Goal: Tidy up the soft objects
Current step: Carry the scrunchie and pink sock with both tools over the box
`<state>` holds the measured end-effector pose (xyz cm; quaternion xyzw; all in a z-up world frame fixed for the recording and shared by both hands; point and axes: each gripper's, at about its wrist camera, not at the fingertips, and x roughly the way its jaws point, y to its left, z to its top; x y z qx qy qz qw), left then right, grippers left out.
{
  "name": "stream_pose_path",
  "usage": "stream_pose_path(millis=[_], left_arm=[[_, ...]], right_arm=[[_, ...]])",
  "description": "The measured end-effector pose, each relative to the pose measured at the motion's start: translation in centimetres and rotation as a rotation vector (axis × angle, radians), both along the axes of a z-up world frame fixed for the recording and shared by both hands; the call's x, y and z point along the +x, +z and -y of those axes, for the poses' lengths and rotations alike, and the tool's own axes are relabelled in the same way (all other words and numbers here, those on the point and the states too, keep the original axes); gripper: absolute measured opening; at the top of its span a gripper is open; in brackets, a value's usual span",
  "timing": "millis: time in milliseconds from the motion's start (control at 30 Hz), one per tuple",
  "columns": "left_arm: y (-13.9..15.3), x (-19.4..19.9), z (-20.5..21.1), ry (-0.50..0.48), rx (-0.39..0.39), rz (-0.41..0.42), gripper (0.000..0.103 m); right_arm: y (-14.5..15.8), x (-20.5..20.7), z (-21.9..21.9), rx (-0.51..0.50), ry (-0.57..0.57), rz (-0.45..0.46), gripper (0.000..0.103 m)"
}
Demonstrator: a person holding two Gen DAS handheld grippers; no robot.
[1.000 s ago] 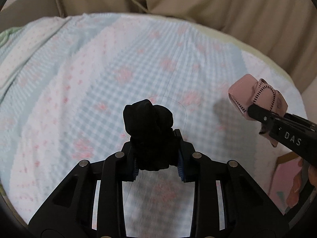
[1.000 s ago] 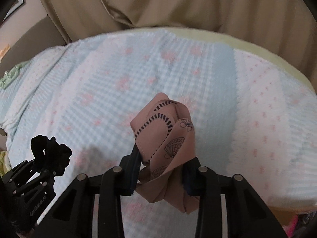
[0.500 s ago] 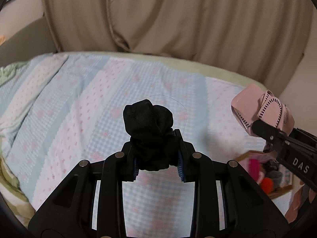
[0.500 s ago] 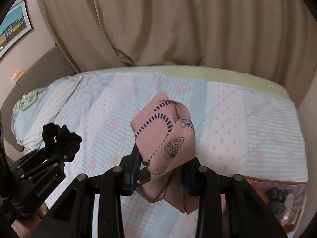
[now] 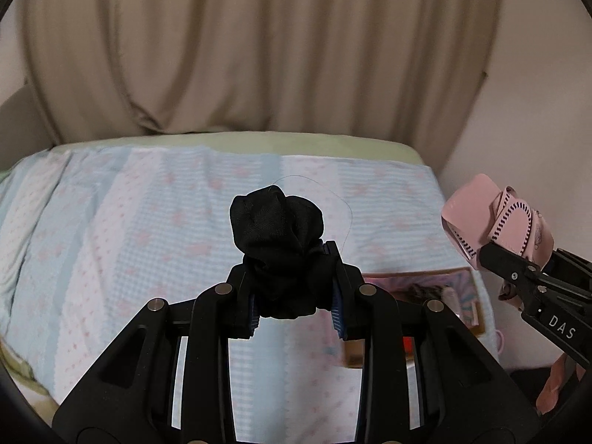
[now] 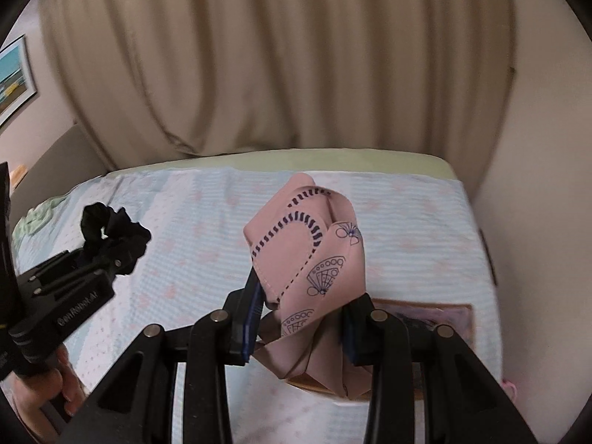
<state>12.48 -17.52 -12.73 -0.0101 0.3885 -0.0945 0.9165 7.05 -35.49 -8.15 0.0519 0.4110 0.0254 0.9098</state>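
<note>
The left gripper point(image 5: 294, 296) is clamped on a black scrunchie point(image 5: 277, 229), a bunched ring of dark fabric that bulges up from between the blue-padded fingers and is held in the air above the bed point(image 5: 129, 244). From the right wrist view, the same scrunchie point(image 6: 111, 233) sits at the tip of the left gripper point(image 6: 111, 259) at the left of the scene, and part of the person's hand point(image 6: 40, 392) shows at the handle.

The right gripper point(image 6: 301, 318) is closed tightly on a folded pink cloth point(image 6: 307, 255) printed with dark dashed lines and fan motifs; its loose ends hang down between the fingers. In the left wrist view this pink cloth point(image 5: 492, 218) appears at the right, pinched in the right gripper point(image 5: 495, 255), well apart from the scrunchie.

Both items are lifted clear of the bed, which carries a light blue and white quilt with pink flecks. Beige curtains point(image 5: 259, 55) hang at the far side. To the near right, beside the bed edge, lies a shallow box point(image 5: 458, 281) holding assorted items too blurred to identify; the box point(image 6: 436, 314) lies just behind the right gripper's fingers. A framed picture point(image 6: 14, 77) hangs on the left wall.
</note>
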Motion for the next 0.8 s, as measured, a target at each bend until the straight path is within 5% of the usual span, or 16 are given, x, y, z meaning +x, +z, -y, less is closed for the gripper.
stream_pose_path(millis=[333, 800], left_arm=[[-3.3, 0.2, 9.5, -0.150, 0.003, -0.073, 0.027], [-14.8, 3.4, 19.2, -0.260, 0.064, -0.315, 0.027]], right_arm=[[-2.0, -1.7, 8.7, -0.028, -0.138, -0.084, 0.033], [-12.8, 2.5, 15.2, 0.081, -0.177, -0.349, 0.033]])
